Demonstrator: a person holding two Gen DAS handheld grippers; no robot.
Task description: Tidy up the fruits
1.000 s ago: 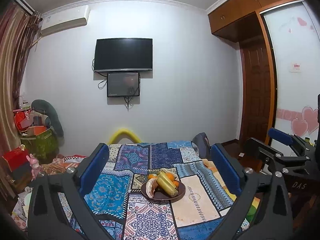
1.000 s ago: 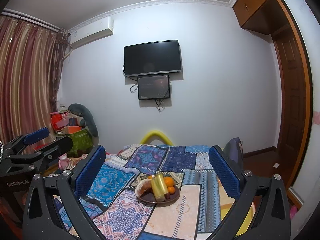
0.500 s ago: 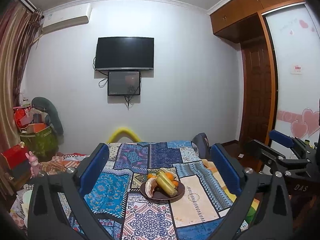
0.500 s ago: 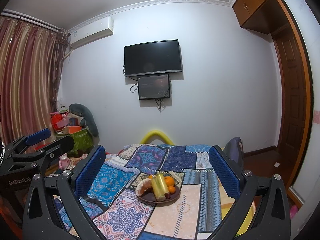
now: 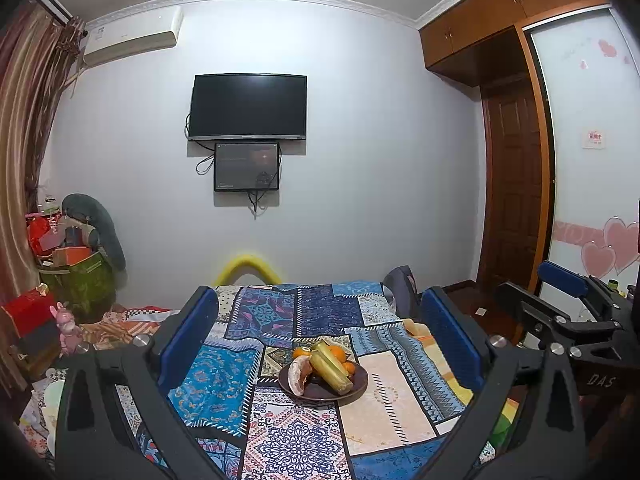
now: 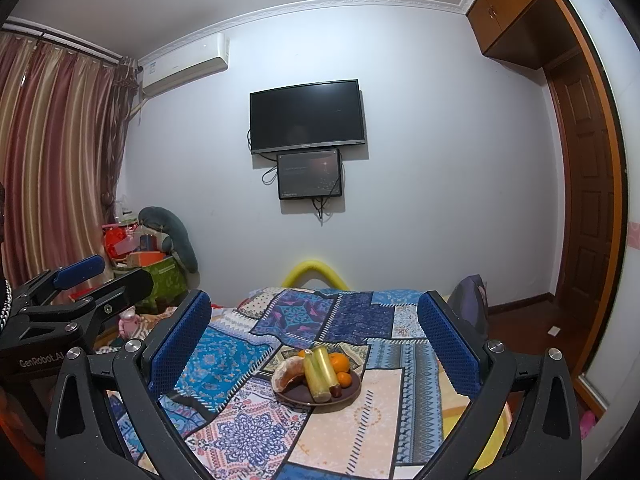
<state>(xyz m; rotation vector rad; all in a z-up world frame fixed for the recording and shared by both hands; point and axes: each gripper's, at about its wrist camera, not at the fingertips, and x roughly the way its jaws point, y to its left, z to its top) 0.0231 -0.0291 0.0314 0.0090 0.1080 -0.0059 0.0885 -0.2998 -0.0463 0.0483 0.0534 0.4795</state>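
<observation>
Dark brown plate [image 5: 356,390] on patchwork quilt [image 5: 224,380], mid-bed, holding all fruit in view: oranges [image 6: 340,362], two yellow-green pieces [image 6: 320,372], peeled segment [image 5: 299,375]. My left gripper [image 5: 320,350] and right gripper [image 6: 314,346] held well short of plate, both fingers spread wide, nothing held. Fits fruit gathered, or sorting still ahead; can't tell which. Far wall: black TV [image 5: 248,107]. Wooden wardrobe [image 5: 504,32] right, striped curtain [image 6: 52,152] left.

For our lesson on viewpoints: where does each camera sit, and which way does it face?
Left wrist: on the left tool, facing the plate of fruit on the bed; right tool at its right edge.
Right wrist: on the right tool, same aim; left tool at its left edge.
Shared: plate, patchwork quilt, TV.
</observation>
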